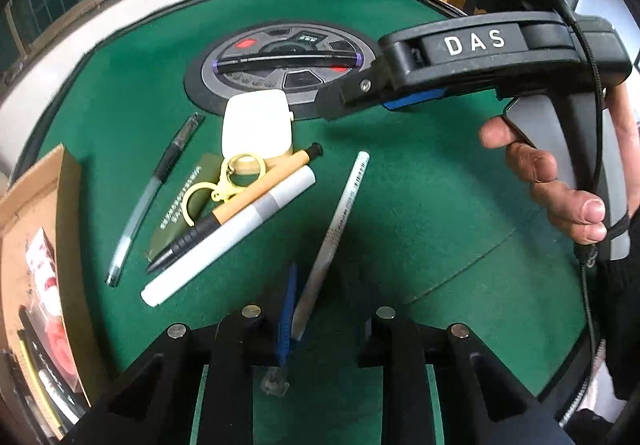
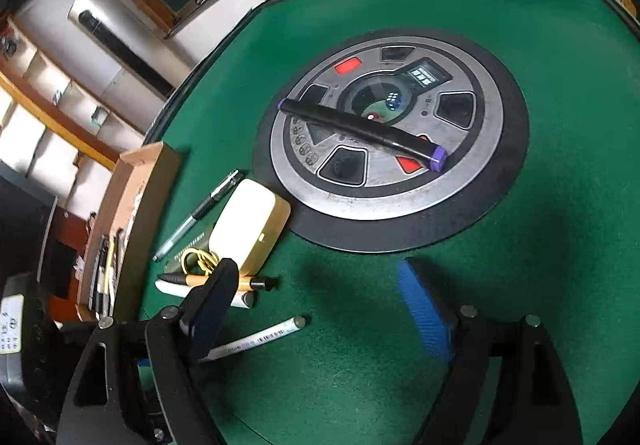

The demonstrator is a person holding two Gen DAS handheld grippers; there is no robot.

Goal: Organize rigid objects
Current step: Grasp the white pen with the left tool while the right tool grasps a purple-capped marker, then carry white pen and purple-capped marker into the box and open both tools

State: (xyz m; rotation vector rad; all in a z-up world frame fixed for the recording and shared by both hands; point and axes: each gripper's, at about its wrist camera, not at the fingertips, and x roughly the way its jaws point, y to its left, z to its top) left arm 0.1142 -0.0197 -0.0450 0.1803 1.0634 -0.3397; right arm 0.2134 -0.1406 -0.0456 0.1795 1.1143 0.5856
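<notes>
**Thin white pen sitting in your left claw, right claw spread above the felt**

You are working over a green felt bench (image 1: 420,185) with a round control panel (image 2: 472,149) sunk into its middle. A cardboard box (image 1: 68,205) is standing at the bench's left edge, with packaged items lying inside it.

Your right hand (image 1: 560,181) is gripping the handle of the right claw (image 2: 316,273), which is hanging spread wide above bare felt near the panel, with nothing between its fingers. Your left claw (image 1: 324,297) is pointing steeply down with its fingers drawn close. The thin white pen (image 1: 344,205) is running between them, and its near end is lying against the blue pad. Blur is hiding whether the other pad is pressing on it too, so you cannot tell if the pinch is made.

A black marker (image 2: 360,125) with purple ends is resting across the panel. Beside the panel a white case (image 1: 256,123) is sitting. Against it, a white-and-grey marker (image 1: 232,233) and a tan pen (image 1: 248,201) are lying side by side. A clear pen (image 1: 152,197) is lying nearer the box. A yellow clasp (image 1: 236,173) is resting on an olive tag (image 1: 176,221).
</notes>
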